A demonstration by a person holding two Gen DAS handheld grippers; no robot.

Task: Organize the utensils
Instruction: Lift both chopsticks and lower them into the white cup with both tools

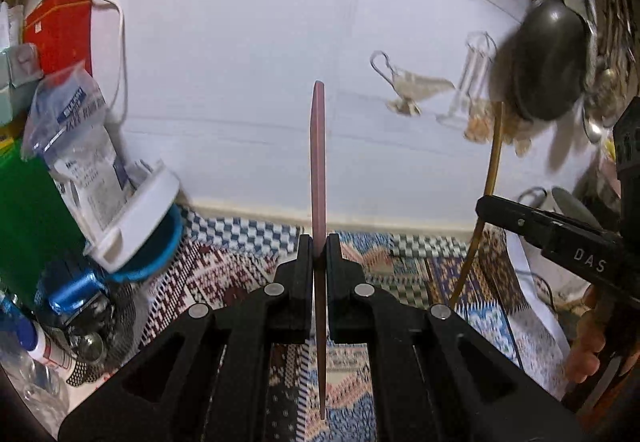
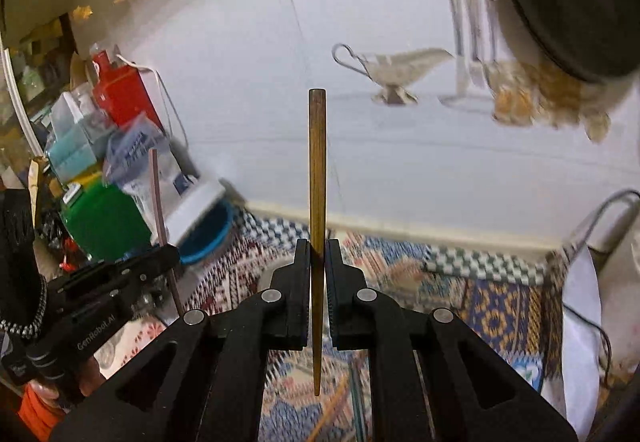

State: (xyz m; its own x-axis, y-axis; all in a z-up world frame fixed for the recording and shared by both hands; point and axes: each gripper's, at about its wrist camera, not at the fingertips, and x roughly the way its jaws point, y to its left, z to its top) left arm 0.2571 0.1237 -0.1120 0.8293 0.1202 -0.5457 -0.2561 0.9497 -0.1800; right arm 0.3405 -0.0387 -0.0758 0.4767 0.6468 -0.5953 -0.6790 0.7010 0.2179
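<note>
Gravy boat (image 2: 394, 72) left of rack (image 2: 470, 38) – both behind cloth (image 2: 400, 274)

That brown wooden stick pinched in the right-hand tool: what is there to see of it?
The brown stick looks like a wooden chopstick: slim, glossy, golden-brown, with a blunt squared top end and a lower end tapering to a point. It stands nearly upright in the right wrist view, clamped partway along its length between the two black jaws of the right gripper, which alone touch it. Both ends are free in the air above the patterned cloth. From the left wrist view it shows as a thin, slanted golden line.
</note>
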